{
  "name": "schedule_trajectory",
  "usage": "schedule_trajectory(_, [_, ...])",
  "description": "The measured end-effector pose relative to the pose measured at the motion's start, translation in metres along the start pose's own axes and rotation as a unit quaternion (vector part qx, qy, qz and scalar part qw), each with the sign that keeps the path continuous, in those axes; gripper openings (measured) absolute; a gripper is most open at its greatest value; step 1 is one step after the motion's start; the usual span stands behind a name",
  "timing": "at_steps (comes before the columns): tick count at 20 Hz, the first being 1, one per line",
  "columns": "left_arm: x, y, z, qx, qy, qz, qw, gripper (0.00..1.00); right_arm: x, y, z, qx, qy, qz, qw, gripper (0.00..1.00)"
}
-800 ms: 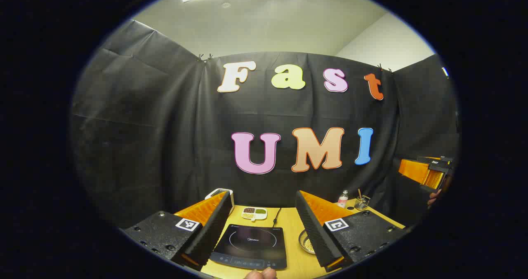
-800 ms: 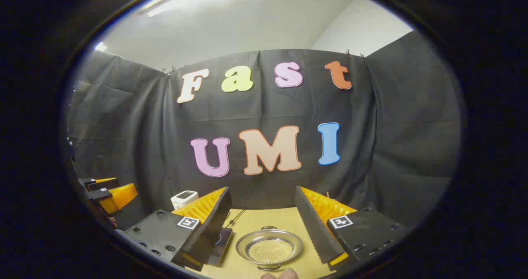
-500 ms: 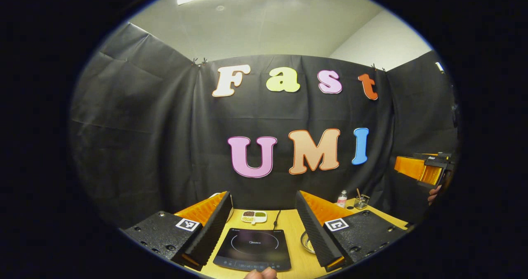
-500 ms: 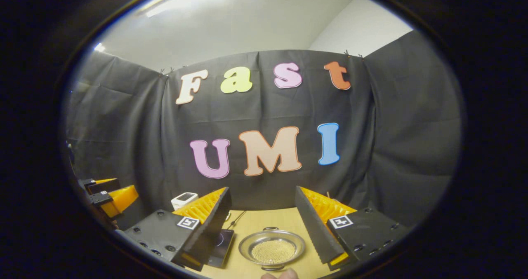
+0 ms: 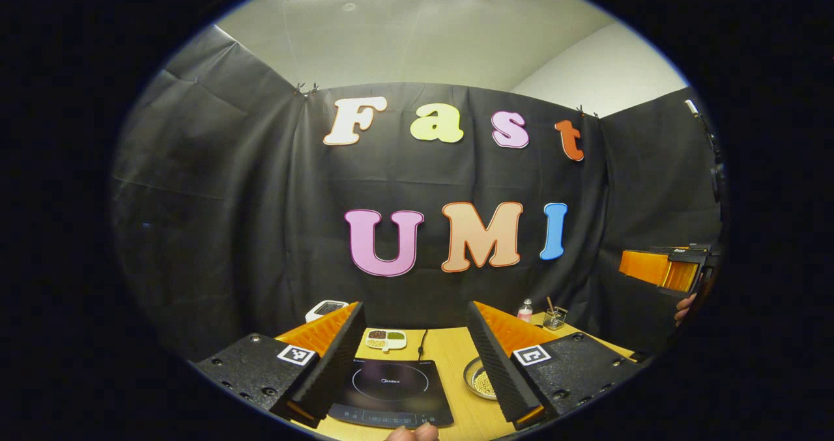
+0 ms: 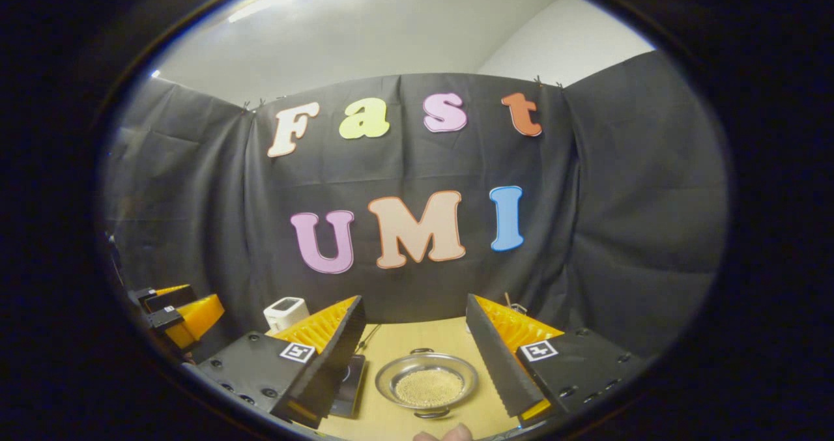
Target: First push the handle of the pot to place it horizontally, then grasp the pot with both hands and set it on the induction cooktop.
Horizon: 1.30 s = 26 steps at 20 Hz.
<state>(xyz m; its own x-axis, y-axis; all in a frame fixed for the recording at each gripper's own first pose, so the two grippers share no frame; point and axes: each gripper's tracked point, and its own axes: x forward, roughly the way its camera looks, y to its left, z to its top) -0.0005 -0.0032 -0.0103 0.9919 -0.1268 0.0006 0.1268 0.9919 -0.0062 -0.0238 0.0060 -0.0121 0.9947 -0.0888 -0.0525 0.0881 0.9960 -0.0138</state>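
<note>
A shallow steel pot [image 6: 427, 384] holding yellowish grains sits on the wooden table [image 6: 417, 337], framed between the spread fingers of my right gripper [image 6: 414, 299], which is open and held above it. One of the pot's two small loop handles points away [image 6: 421, 350] and the other points toward me [image 6: 431, 413]. The black induction cooktop [image 5: 391, 389] lies under my left gripper [image 5: 415, 305], also open and holding nothing. The pot's rim [image 5: 479, 379] peeks out beside the left gripper's right finger. The cooktop's edge [image 6: 355, 385] lies just left of the pot.
At the table's back are a small divided dish [image 5: 384, 339], a white device [image 5: 326, 309], a little bottle [image 5: 524, 309] and a glass with sticks [image 5: 554, 317]. The cooktop's cord [image 5: 422, 340] runs backward. The other gripper hangs off to the side [image 5: 664, 268], [image 6: 176, 307].
In the left gripper view the scene has drifted left. In the right gripper view the pot has come a little higher and fuller into view. Both grippers stay open.
</note>
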Motion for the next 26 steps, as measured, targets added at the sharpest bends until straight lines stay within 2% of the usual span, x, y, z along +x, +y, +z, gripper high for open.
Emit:
schedule_trajectory(1, [0.000, -0.003, -0.005, 0.001, 0.005, -0.006, 1.000, 0.94, -0.002, -0.002, -0.007, -0.002, 0.008, -0.001, 1.000, 0.96])
schedule_trajectory(4, [0.009, -0.008, -0.010, 0.003, 0.011, -0.005, 1.000, 0.94, 0.007, -0.003, -0.019, 0.013, 0.028, 0.011, 0.999, 0.96])
schedule_trajectory(6, [0.018, -0.014, -0.020, 0.006, 0.033, 0.003, 0.999, 0.91, 0.018, -0.014, -0.026, 0.015, 0.047, 0.016, 0.999, 0.96])
schedule_trajectory(7, [0.021, -0.025, -0.022, 0.004, 0.031, -0.003, 1.000, 0.91, 0.021, -0.020, -0.024, 0.018, 0.044, 0.019, 0.999, 0.97])
schedule_trajectory(8, [0.029, -0.038, -0.025, 0.005, 0.030, -0.016, 0.999, 0.95, 0.025, -0.030, -0.025, 0.019, 0.040, 0.017, 0.999, 0.97])
schedule_trajectory(9, [0.035, -0.047, -0.030, 0.016, 0.043, -0.025, 0.999, 0.91, 0.027, -0.039, -0.031, 0.025, 0.050, 0.018, 0.998, 0.97])
schedule_trajectory(10, [0.041, -0.054, -0.038, 0.025, 0.056, -0.033, 0.998, 0.95, 0.027, -0.043, -0.040, 0.040, 0.066, 0.027, 0.997, 0.96])
schedule_trajectory(11, [0.045, -0.058, -0.041, 0.028, 0.066, -0.034, 0.997, 0.92, 0.031, -0.050, -0.047, 0.054, 0.074, 0.033, 0.995, 0.96])
schedule_trajectory(12, [0.051, -0.060, -0.039, 0.030, 0.067, -0.027, 0.997, 0.92, 0.037, -0.062, -0.051, 0.062, 0.079, 0.032, 0.994, 0.92])
schedule_trajectory(13, [0.055, -0.062, -0.034, 0.030, 0.064, -0.018, 0.997, 0.95, 0.042, -0.073, -0.053, 0.067, 0.083, 0.032, 0.994, 0.95])
schedule_trajectory(15, [0.059, -0.073, -0.029, 0.034, 0.059, -0.006, 0.998, 0.94, 0.053, -0.087, -0.050, 0.069, 0.079, 0.040, 0.994, 0.96])
schedule_trajectory(16, [0.061, -0.079, -0.026, 0.037, 0.055, 0.000, 0.998, 0.94, 0.060, -0.094, -0.047, 0.065, 0.073, 0.045, 0.994, 0.92])
schedule_trajectory(19, [0.063, -0.091, -0.024, 0.038, 0.053, 0.018, 0.998, 0.93, 0.068, -0.095, -0.060, 0.060, 0.082, 0.075, 0.992, 0.92])
schedule_trajectory(21, [0.060, -0.089, -0.024, 0.037, 0.057, 0.035, 0.997, 0.93, 0.074, -0.089, -0.078, 0.060, 0.103, 0.093, 0.989, 0.82])
schedule_trajectory(23, [0.061, -0.087, -0.027, 0.032, 0.062, 0.047, 0.996, 0.93, 0.077, -0.085, -0.096, 0.050, 0.126, 0.102, 0.986, 0.77])
schedule_trajectory(26, [0.074, -0.083, -0.037, 0.028, 0.075, 0.047, 0.996, 0.93, 0.087, -0.089, -0.115, 0.033, 0.147, 0.084, 0.985, 0.26])
